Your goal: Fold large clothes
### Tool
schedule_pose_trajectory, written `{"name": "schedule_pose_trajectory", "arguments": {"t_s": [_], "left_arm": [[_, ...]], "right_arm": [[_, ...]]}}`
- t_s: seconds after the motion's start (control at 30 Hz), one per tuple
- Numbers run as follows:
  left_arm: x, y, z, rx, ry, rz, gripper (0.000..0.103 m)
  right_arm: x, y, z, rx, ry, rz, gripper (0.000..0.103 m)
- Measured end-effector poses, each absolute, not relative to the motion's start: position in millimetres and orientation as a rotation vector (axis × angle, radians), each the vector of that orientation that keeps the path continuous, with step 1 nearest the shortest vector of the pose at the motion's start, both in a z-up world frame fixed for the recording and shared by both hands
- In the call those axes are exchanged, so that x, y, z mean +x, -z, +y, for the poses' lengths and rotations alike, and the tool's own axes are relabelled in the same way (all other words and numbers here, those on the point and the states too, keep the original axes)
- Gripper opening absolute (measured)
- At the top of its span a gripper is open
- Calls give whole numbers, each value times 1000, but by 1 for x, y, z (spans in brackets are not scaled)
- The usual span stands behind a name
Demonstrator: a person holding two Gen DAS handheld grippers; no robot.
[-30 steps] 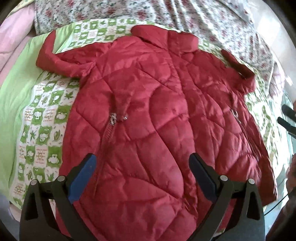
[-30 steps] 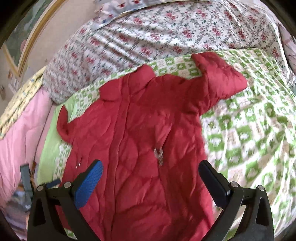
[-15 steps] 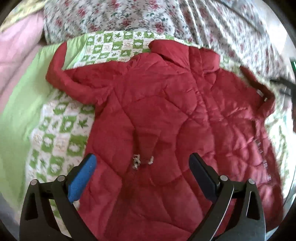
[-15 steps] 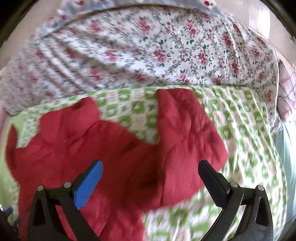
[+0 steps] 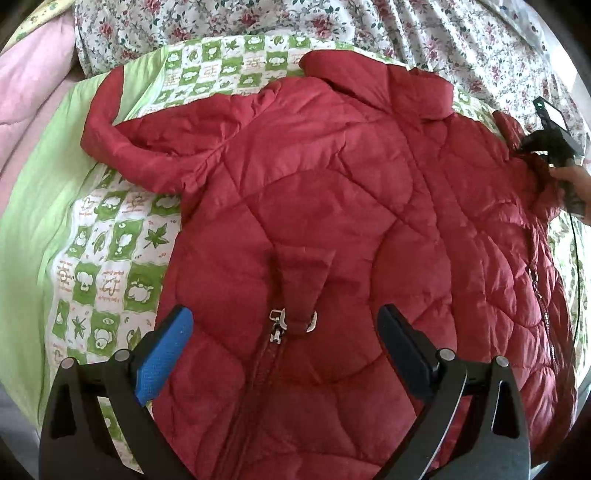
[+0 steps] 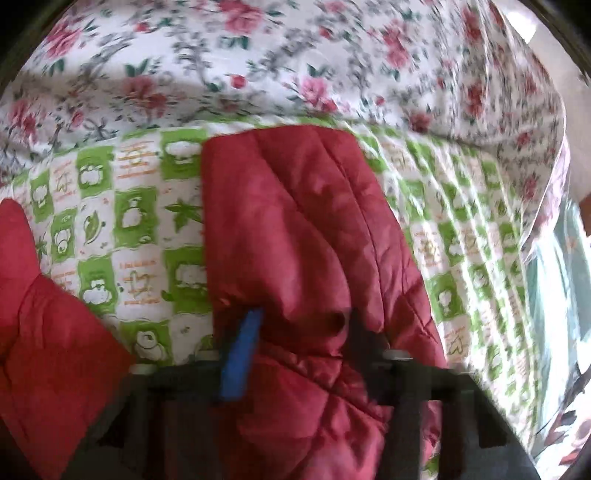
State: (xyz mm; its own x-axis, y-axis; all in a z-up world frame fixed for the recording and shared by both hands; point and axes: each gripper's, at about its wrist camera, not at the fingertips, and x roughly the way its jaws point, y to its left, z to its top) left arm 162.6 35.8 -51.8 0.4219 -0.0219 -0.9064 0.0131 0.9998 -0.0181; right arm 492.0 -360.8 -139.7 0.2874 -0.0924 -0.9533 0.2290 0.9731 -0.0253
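Jacket sleeve (image 6: 295, 229) apparently bunched between closing right gripper (image 6: 295, 332) fingers.

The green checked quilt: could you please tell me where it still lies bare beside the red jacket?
Bare green checked quilt shows below the jacket's left sleeve, beside the red jacket body, and between collar and floral bedding. In the right view, bare quilt flanks the right sleeve. It is crowded there, where the right tongs are closing on the sleeve.
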Motion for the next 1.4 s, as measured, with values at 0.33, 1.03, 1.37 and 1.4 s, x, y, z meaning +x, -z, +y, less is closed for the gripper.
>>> {"name": "schedule_pose_trajectory", "arguments": {"t_s": [0.33, 1.03, 1.37, 1.4], "left_arm": [[158, 49, 28, -18, 59, 1131, 100], [161, 49, 43, -82, 66, 1130, 100], [153, 36, 47, -151, 100, 1117, 100], [153, 35, 50, -169, 109, 1120, 100]], "right_arm": [[489, 117, -352, 178, 71, 1172, 85], [442, 89, -331, 255, -178, 1122, 10], [362, 46, -225, 253, -509, 1024, 10], [353, 44, -209, 233, -534, 1015, 10]]}}
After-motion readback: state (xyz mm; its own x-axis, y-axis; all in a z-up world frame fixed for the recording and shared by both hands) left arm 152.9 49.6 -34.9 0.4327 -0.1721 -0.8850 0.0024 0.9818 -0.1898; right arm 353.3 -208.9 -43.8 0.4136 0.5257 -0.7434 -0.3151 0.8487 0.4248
